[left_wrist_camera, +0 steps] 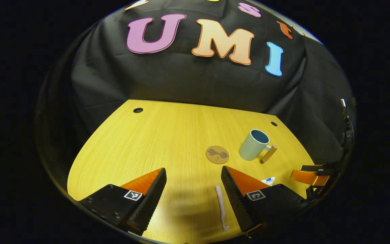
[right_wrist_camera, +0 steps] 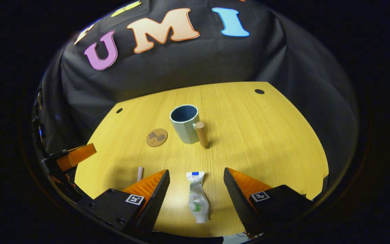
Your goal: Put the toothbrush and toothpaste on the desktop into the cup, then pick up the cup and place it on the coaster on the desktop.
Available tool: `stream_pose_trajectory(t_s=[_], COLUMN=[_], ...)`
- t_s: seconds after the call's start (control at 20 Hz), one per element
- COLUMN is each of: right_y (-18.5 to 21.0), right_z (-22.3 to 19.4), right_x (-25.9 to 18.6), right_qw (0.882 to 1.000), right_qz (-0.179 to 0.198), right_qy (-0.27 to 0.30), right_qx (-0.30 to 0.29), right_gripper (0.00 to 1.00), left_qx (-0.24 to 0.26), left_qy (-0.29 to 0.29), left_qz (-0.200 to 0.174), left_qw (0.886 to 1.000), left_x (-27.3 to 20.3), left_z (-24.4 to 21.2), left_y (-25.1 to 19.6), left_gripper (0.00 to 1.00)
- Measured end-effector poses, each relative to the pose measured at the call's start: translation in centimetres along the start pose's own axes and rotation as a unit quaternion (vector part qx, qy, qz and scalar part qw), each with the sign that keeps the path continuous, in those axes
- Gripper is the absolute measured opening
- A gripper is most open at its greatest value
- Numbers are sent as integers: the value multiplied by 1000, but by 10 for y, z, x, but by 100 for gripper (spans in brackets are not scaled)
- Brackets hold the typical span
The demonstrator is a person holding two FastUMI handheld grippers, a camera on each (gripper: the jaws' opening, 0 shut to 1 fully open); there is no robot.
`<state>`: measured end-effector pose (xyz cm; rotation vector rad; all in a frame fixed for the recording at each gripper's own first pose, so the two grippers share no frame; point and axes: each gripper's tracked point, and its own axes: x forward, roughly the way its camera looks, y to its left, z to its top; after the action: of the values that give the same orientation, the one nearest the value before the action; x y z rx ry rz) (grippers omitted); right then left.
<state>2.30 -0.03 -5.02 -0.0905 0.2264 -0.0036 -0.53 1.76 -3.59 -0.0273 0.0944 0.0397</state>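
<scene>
In the left gripper view a pink toothbrush (left_wrist_camera: 221, 206) lies flat on the yellow desktop between my left gripper's (left_wrist_camera: 193, 168) open fingers, close to the right-hand one. In the right gripper view a white toothpaste tube (right_wrist_camera: 197, 198) lies between my right gripper's (right_wrist_camera: 196, 170) open fingers, touching neither. The pale blue cup (right_wrist_camera: 185, 123) with a wooden handle (right_wrist_camera: 201, 134) stands upright and empty farther back. A round cork coaster (right_wrist_camera: 156, 137) lies to its left. The cup (left_wrist_camera: 254, 145) and coaster (left_wrist_camera: 217, 154) also sit ahead in the left gripper view.
The desktop (right_wrist_camera: 266, 135) has small round holes near its far corners (right_wrist_camera: 259, 91), and black cloth hangs behind and beside it. The other gripper shows at the right edge (left_wrist_camera: 311, 176) of the left gripper view and at the left edge (right_wrist_camera: 76, 154) of the right gripper view.
</scene>
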Motion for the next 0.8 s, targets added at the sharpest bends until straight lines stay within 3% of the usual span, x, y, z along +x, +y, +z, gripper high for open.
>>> stream_pose_trajectory(t_s=[0.35, 0.65, 0.7, 0.8], right_y=[2, 2, 3, 4], right_z=[-25, -50, -54, -60], right_x=[34, 55, 57, 63], right_qw=[996, 985, 983, 979], right_qz=[-5, -9, -9, -13], right_qy=[86, 166, 178, 197], right_qx=[-36, -41, -43, -42], right_gripper=[97, 97, 90, 89], left_qx=[9, 9, 8, 4], left_qy=[22, 41, 44, 48], left_qz=[26, 29, 30, 32], left_qw=[999, 999, 999, 998], left_x=[6, 13, 13, 15], left_z=[-10, -22, -24, -26], left_y=[15, 19, 20, 22], left_gripper=[95, 95, 95, 95])
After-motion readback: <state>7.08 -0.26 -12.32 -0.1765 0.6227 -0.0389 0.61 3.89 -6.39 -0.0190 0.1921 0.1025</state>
